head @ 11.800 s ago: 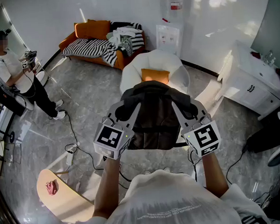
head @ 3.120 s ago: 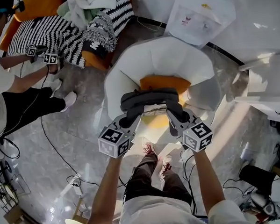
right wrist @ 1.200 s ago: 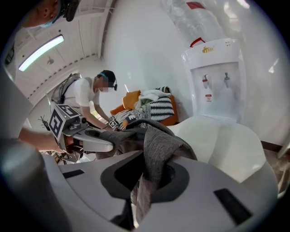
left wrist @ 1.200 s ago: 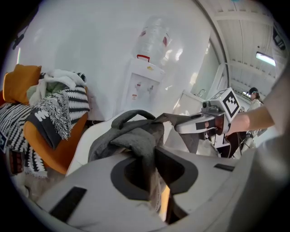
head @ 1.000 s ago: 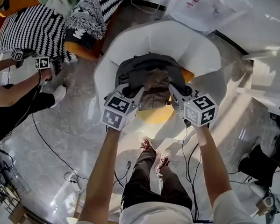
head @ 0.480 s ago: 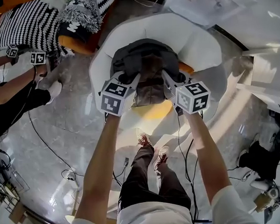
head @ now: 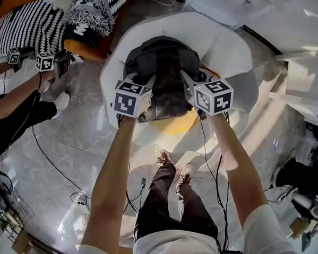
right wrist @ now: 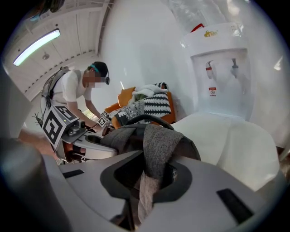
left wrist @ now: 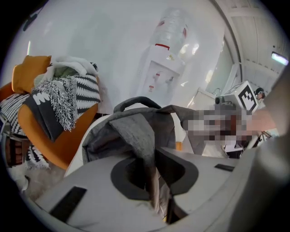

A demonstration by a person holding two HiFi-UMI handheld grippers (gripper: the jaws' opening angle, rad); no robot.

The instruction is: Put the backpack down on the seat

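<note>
I've got my left tool [head: 145, 85] and right tool [head: 187, 80] each clamped on a shoulder strap [left wrist: 136, 132] so the backpack [head: 164, 65] hangs upright and level at 12 o'clock, low over the white seat [head: 227, 50], ready to settle.

Glossy grey marble floor [head: 69, 144] fills the left of the head view, catching bright reflections; an orange sofa [left wrist: 65, 138] under a black-and-white striped blanket [head: 21, 30] sits upper left; a white water dispenser [right wrist: 217, 77] stands against the white wall [left wrist: 104, 41]; a ceiling strip light [right wrist: 36, 45] glows upper left in the right gripper view.
</note>
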